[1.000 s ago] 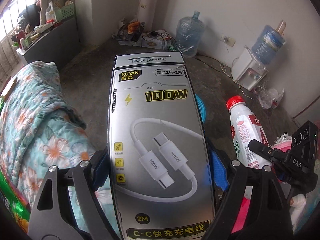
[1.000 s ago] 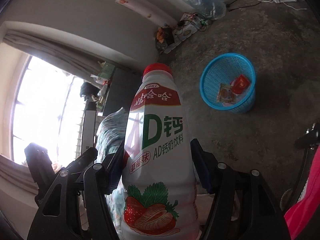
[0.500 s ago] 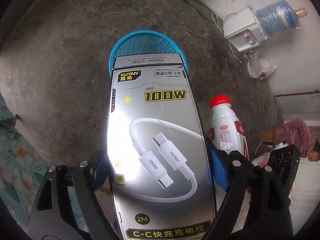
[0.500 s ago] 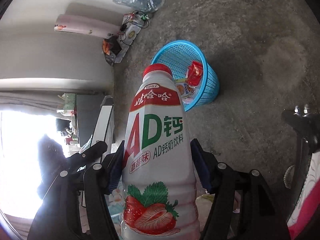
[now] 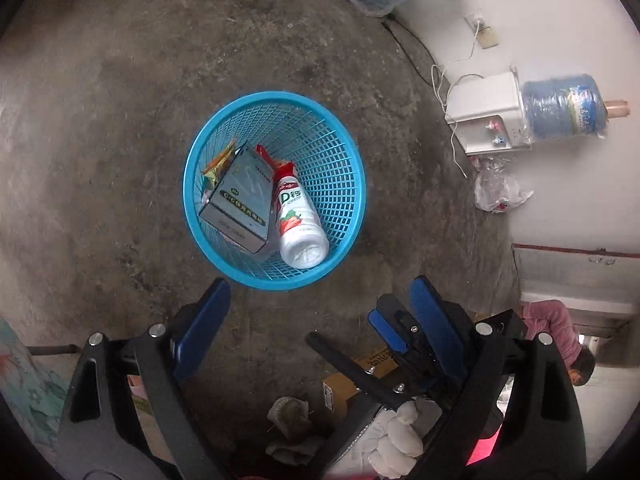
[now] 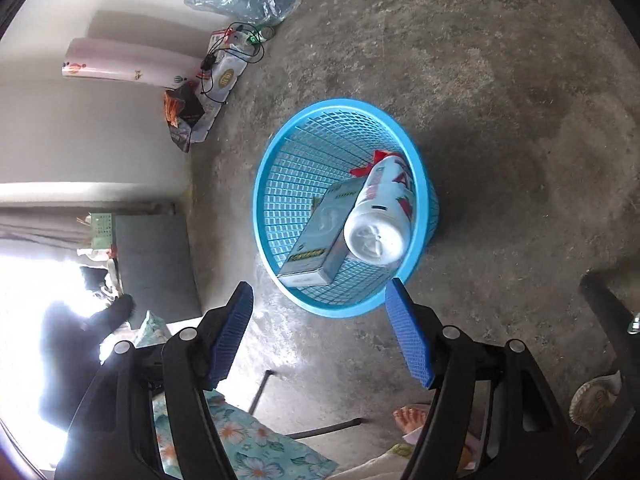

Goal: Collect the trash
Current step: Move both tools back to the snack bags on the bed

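Left gripper (image 5: 316, 300): jaws spread wide, just been opening, nothing between them. Right gripper (image 6: 320, 312): jaws also apart, just been opening, empty. Both point steeply down at the blue mesh basket (image 5: 352, 184) on the concrete floor (image 5: 100, 120).

Cable box (image 5: 240, 204) is inside the basket, left side, long axis leaning from the bottom up toward the near rim, printed face up. Yellow band of Chinese characters at its near end; too small to read here. Milk bottle (image 5: 298, 218) lies right beside the box, touching it, long axis roughly parallel. Base points up toward the cameras, red-cap end down into the basket. Label shows a green "D", Chinese characters and a strawberry picture. In the right wrist view the bottle's (image 6: 380, 216) round white base faces the lens; red label edge along its side. Box (image 6: 320, 236) sits left of it.

Red wrapper (image 5: 286, 166) and a yellow-orange packet (image 5: 218, 160) underneath them.
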The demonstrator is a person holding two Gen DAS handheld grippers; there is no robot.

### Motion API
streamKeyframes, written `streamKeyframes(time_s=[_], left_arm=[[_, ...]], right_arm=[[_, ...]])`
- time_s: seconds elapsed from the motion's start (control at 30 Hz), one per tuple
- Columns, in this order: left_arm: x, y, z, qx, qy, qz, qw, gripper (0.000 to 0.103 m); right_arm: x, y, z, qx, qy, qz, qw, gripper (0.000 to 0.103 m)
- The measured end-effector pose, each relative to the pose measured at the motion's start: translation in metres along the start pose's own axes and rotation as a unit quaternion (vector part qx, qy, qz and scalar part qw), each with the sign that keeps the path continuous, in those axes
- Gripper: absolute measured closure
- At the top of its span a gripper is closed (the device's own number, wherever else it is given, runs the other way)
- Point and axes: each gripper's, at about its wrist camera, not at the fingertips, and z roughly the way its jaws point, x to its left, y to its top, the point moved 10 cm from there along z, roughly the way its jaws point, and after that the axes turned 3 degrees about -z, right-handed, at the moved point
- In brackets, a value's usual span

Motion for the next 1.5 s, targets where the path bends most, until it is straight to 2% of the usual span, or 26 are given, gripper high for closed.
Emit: streamKeyframes(time_s=[0.13, 0.23, 0.33, 0.43, 0.6, 0.7, 0.8, 0.9, 1.0, 1.03, 1.2, 1.37, 1.47, 1.5], left_arm=[[-0.021, -0.008, -0.041, -0.041, 0.006, 0.061, 0.9973, 0.016], [-0.042, -0.028, -0.089, -0.084, 0.001, 0.113, 0.99, 0.016], [-0.061, -0.06, -0.15, -0.142, -0.021, 0.164, 0.9759, 0.016], [-0.063, -0.098, -0.214, -0.212, -0.031, 0.196, 0.9569, 0.016], [-0.041, -0.164, -0.305, -0.319, -0.004, 0.204, 0.9253, 0.015], [-0.016, -0.204, -0.354, -0.374, 0.017, 0.184, 0.9087, 0.013], [0.021, -0.24, -0.394, -0.425, 0.027, 0.133, 0.8952, 0.012], [0.061, -0.275, -0.423, -0.455, 0.046, 0.083, 0.8856, 0.012], [0.095, -0.309, -0.449, -0.482, 0.066, 0.057, 0.8719, 0.012], [0.105, -0.319, -0.455, -0.487, 0.075, 0.048, 0.869, 0.012], [0.155, -0.348, -0.477, -0.509, 0.107, 0.002, 0.854, 0.012], [0.184, -0.366, -0.481, -0.508, 0.128, -0.02, 0.8516, 0.012], [0.191, -0.37, -0.483, -0.515, 0.138, -0.028, 0.8453, 0.012], [0.193, -0.373, -0.485, -0.518, 0.139, -0.032, 0.8435, 0.012]], right_arm=[[0.002, -0.009, -0.016, -0.018, -0.014, -0.027, 0.999, 0.036], [0.02, -0.028, -0.039, -0.035, -0.016, -0.073, 0.997, 0.036], [0.051, -0.054, -0.068, -0.059, -0.016, -0.137, 0.989, 0.036], [0.088, -0.087, -0.101, -0.09, -0.009, -0.207, 0.974, 0.036], [0.151, -0.151, -0.143, -0.121, 0.009, -0.32, 0.94, 0.031], [0.184, -0.188, -0.163, -0.127, 0.024, -0.37, 0.92, 0.03], [0.217, -0.227, -0.181, -0.137, 0.044, -0.421, 0.896, 0.023], [0.245, -0.265, -0.192, -0.14, 0.057, -0.461, 0.874, 0.019], [0.264, -0.299, -0.204, -0.155, 0.061, -0.497, 0.851, 0.012], [0.27, -0.311, -0.207, -0.159, 0.06, -0.509, 0.844, 0.009], [0.284, -0.355, -0.204, -0.179, 0.013, -0.568, 0.803, 0.009], [0.291, -0.384, -0.2, -0.159, 0.026, -0.581, 0.798, 0.009], [0.292, -0.395, -0.197, -0.146, 0.037, -0.589, 0.794, 0.009], [0.292, -0.396, -0.198, -0.14, 0.043, -0.587, 0.796, 0.009]])
